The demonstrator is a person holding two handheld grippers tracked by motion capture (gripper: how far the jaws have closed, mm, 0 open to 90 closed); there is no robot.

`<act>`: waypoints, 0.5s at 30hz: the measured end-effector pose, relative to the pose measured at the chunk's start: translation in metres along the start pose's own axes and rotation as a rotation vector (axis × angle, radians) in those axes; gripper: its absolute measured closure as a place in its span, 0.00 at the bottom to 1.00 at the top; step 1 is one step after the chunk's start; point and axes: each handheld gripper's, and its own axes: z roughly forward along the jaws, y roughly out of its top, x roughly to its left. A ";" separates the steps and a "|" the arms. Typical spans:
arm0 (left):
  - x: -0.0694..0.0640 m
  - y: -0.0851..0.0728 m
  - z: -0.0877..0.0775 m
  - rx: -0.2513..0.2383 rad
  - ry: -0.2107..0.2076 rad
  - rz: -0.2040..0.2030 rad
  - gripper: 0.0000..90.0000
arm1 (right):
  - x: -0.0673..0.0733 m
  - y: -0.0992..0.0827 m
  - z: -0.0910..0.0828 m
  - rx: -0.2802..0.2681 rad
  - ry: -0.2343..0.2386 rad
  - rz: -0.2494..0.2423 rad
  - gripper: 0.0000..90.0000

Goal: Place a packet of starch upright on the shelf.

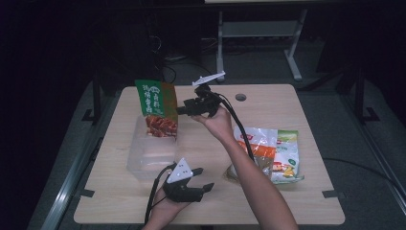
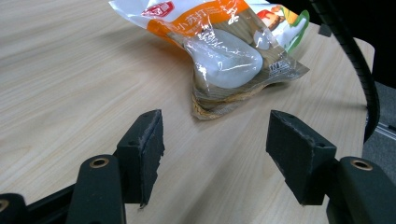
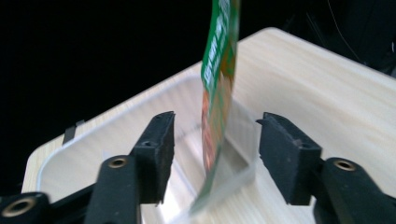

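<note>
A green and orange snack packet (image 1: pixel 155 108) stands upright in a clear plastic bin (image 1: pixel 143 160) at the table's left. My right gripper (image 1: pixel 184 109) hovers just right of the packet, open. In the right gripper view, the packet (image 3: pixel 219 70) shows edge-on in the gap between the jaws of the right gripper (image 3: pixel 215 140), and neither pad touches it. The bin's rim (image 3: pixel 93 135) lies below. My left gripper (image 1: pixel 203 178) stays open near the front edge with nothing between its jaws. In its own view the left gripper (image 2: pixel 215 144) faces a clear, orange and white food bag (image 2: pixel 224 51) lying ahead on the wood.
The food bag (image 1: pixel 268 153) lies flat at the table's right, beside a second green-edged bag. A round cable hole (image 1: pixel 241 97) sits near the far edge of the table (image 1: pixel 297 110). Dark floor and metal table legs lie beyond.
</note>
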 end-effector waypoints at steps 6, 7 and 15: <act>-0.001 0.000 0.002 0.006 -0.001 0.008 0.39 | -0.006 -0.021 -0.023 0.021 -0.008 0.013 0.45; -0.001 0.000 0.002 0.005 -0.002 0.006 0.39 | -0.006 -0.021 -0.023 0.021 -0.008 0.013 0.45; -0.001 0.000 0.004 0.013 -0.003 0.010 0.39 | -0.010 -0.034 -0.050 0.028 -0.026 0.021 0.43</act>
